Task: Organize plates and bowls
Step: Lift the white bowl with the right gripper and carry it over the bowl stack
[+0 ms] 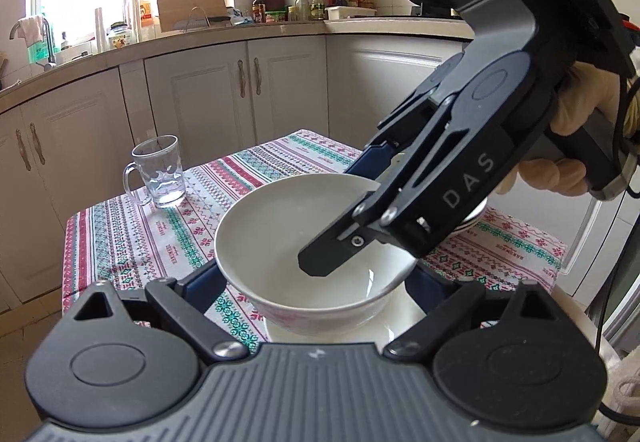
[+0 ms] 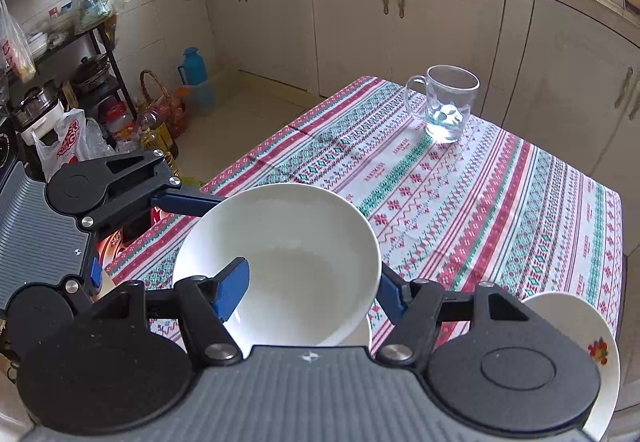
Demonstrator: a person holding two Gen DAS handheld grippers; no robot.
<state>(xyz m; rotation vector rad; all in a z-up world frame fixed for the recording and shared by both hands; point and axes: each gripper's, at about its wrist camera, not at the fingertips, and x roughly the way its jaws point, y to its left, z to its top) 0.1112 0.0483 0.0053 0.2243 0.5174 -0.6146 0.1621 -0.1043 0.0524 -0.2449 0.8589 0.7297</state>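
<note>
A white bowl (image 1: 280,234) (image 2: 288,242) hangs over the near corner of the table. My right gripper (image 1: 340,226) (image 2: 311,292) is shut on its wall: one finger (image 2: 232,290) reaches inside and the other runs down the outside. My left gripper (image 1: 316,276) (image 2: 148,238) sits just below, with a finger on each side. It seems shut on a second white dish (image 1: 400,322) (image 2: 362,334), which is mostly hidden under the bowl. More white plates (image 1: 478,216) (image 2: 576,326) are stacked at the table's right side, one with a flower print.
A clear glass mug (image 1: 160,174) (image 2: 448,106) stands at the far corner of the patterned tablecloth (image 1: 120,234) (image 2: 480,222). Cream cabinets and a crowded counter lie beyond. Bottles, bags and a pot rack (image 2: 80,82) fill the floor left of the table.
</note>
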